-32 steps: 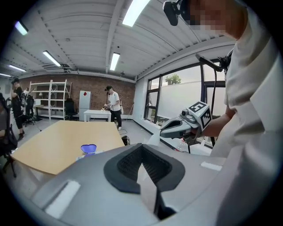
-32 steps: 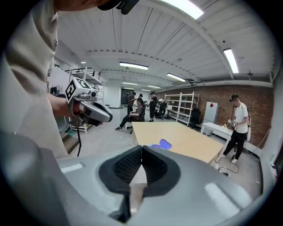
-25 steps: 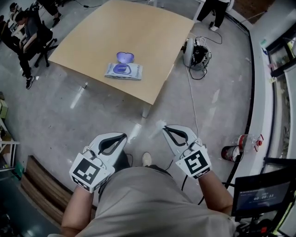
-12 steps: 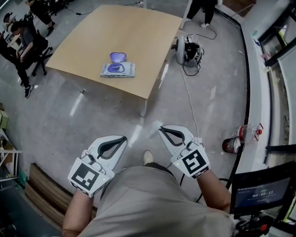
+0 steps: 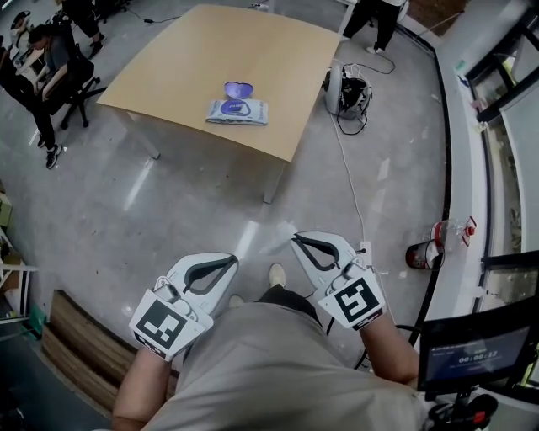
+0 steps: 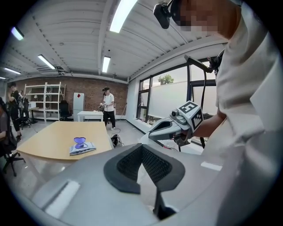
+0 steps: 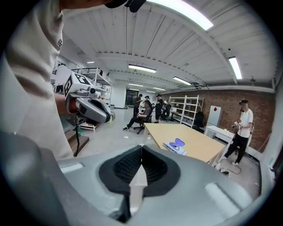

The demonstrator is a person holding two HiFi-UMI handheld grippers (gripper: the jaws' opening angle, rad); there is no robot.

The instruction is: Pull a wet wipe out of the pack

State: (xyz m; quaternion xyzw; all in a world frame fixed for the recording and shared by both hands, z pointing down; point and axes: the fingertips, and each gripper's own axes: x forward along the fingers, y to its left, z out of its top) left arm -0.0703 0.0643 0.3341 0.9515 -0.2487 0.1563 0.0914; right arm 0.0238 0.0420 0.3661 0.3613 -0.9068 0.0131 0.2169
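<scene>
Status: both claws are held low in the frame, close to the person's torso and well apart from the tabletop (image 5: 210, 50). The left claw (image 5: 229, 262) is seen lower left of centre. Its jaws are brought together at the tips and nothing is gripped between the pads. The right claw (image 5: 296, 241) is seen lower right of centre, jaws likewise closed tip to tip and empty. Both tips are pointed up-frame, roughly toward the tabletop. A marker cube is carried at the rear of each claw, by the wrist.

The wet wipe pack (image 5: 237, 111) is laid flat on the tabletop in the upper middle of the frame, near the edge closest to the person. Its purple lid (image 5: 239, 87) is flipped open and stands at the far side of the pack. Whether a wipe protrudes cannot be told at this size.

Grey floor (image 5: 194, 194) is shown between the claws and the tabletop. A seated person (image 5: 38, 59) is seen at upper left, beside the tabletop. A standing person's legs (image 5: 383, 21) are cut off by the top edge. A cable (image 5: 347, 168) is run along the floor right of the tabletop. A screen (image 5: 472, 353) is seen at lower right.
</scene>
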